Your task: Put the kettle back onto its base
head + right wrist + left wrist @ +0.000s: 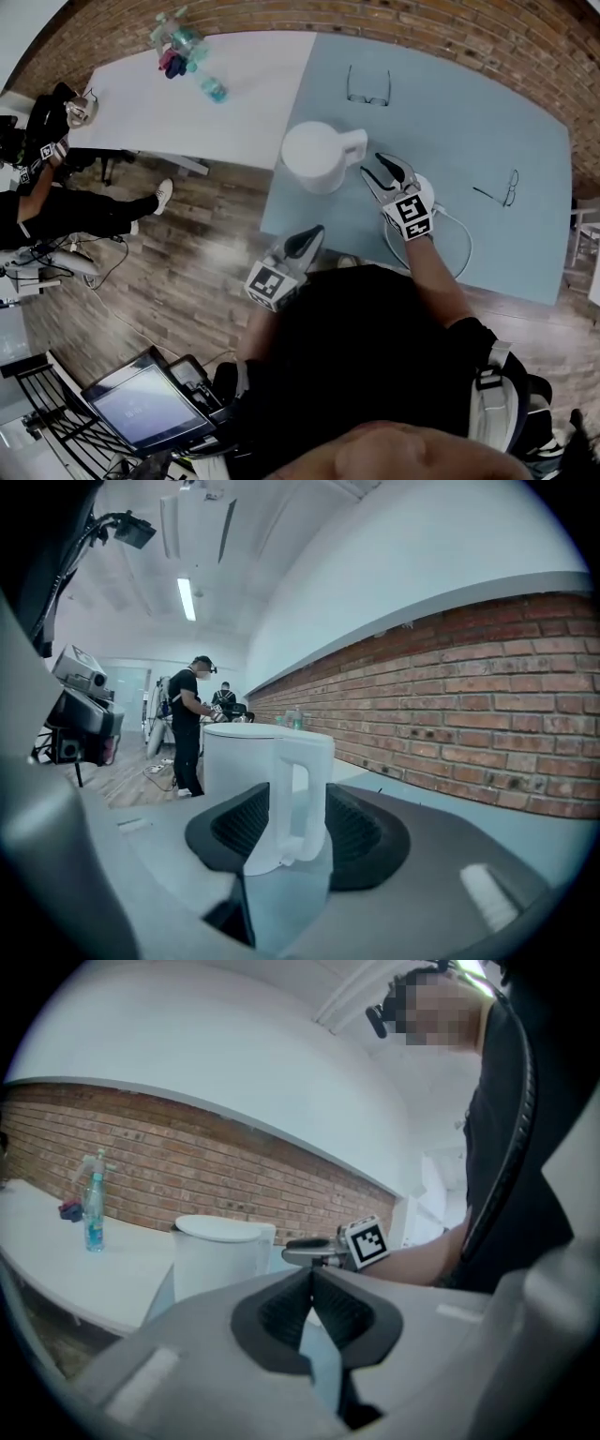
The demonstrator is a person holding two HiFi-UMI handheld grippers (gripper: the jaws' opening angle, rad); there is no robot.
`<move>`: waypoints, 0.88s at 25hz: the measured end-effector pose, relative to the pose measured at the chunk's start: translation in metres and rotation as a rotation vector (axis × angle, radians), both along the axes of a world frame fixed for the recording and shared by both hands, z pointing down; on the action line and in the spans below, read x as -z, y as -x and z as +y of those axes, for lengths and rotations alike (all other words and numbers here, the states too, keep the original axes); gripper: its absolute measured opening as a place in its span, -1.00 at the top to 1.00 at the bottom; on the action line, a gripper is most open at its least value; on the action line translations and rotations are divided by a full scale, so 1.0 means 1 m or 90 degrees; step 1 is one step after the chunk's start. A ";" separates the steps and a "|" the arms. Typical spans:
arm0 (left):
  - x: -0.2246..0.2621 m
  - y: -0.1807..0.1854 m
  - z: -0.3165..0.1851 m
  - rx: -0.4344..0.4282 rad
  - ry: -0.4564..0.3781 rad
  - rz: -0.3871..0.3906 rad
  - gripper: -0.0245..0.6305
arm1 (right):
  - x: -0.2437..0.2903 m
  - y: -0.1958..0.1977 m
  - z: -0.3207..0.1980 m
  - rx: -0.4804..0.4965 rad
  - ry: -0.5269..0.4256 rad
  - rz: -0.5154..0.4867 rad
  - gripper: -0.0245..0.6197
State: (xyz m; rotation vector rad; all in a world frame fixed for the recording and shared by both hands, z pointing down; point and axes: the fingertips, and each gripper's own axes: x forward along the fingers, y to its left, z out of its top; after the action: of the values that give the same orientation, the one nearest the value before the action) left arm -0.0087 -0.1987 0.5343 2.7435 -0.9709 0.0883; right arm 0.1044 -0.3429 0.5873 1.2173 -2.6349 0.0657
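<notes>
Head view: the kettle (319, 155) stands on the table (506, 253) near its left edge, off the base (428, 187), which we make out beside the right gripper (392, 176). The left gripper (306, 242) waits at the near edge.

Left gripper view: its jaws are pressed together on nothing.

Right gripper view: our jaws stand spread, with the handle (300, 789) lined up between them and the pads clear. We should reach deeper, clamp squarely and lift upright.

A white cylindrical plastic kettle (317, 157) stands on the pale blue table (487, 122). Its handle faces the right gripper (375, 167), whose jaws stand apart just beside it. Partly under that gripper lies the round white base (428, 190) with its looping white cord (464, 239). The left gripper (312, 236), jaws together, hovers at the table's near edge.
</notes>
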 end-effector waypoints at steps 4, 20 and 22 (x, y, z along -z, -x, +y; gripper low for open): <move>-0.005 0.005 0.004 0.010 0.001 -0.011 0.93 | -0.008 0.000 -0.020 -0.020 0.008 0.006 0.37; 0.002 -0.001 -0.006 0.007 -0.021 -0.013 0.93 | -0.019 0.035 -0.082 -0.032 0.038 0.009 0.56; 0.005 -0.001 -0.007 0.008 -0.026 -0.015 0.93 | -0.018 0.035 -0.084 -0.040 0.033 0.015 0.60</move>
State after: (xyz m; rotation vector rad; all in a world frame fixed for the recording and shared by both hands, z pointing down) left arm -0.0075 -0.2056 0.5297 2.7780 -1.0073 0.0996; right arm 0.0695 -0.4264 0.6052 1.2768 -2.5579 0.1283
